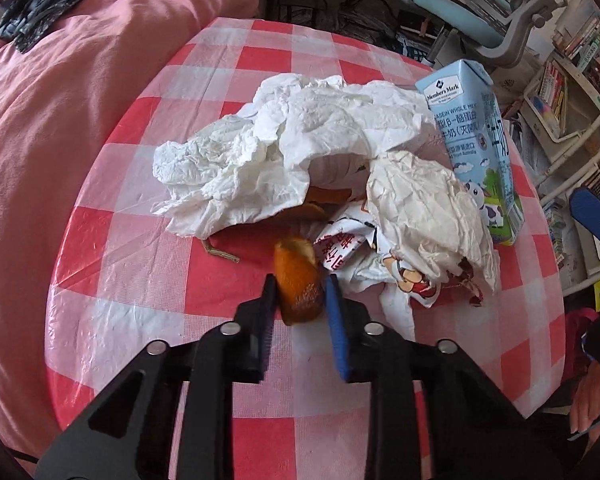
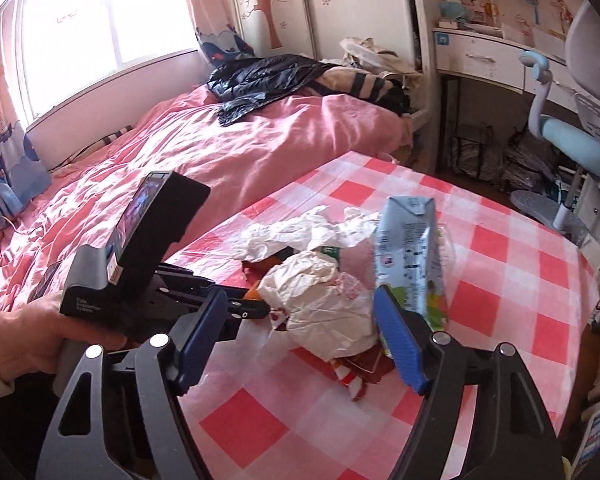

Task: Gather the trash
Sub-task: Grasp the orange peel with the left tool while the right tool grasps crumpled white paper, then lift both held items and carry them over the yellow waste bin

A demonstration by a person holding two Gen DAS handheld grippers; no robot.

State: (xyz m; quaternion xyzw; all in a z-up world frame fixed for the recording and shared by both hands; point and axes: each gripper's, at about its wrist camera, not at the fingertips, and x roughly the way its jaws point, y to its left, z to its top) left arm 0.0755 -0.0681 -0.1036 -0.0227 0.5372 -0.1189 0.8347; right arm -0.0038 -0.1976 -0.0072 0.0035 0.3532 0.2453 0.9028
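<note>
One curled orange peel strip (image 1: 299, 280), light and limp, sat pinched mid-length in the left tongs (image 1: 300, 294), while the right tongs (image 2: 300, 324) gaped apart around crumpled white paper (image 2: 320, 300).

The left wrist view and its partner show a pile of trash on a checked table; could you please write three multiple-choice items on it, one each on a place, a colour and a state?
1. Where does the milk carton stand?
A. On the bed
B. On the table, at the right of the pile
C. On the chair

2. What colour is the crumpled tissue?
A. White
B. Green
C. Black

3. How is the left gripper?
A. Wide open, holding nothing
B. Out of sight
C. Shut on the orange peel

Answers:
1 B, it is upright on the checked cloth beside the paper.
2 A, plainly white against the red squares.
3 C, both fingers press the peel's sides.
</note>
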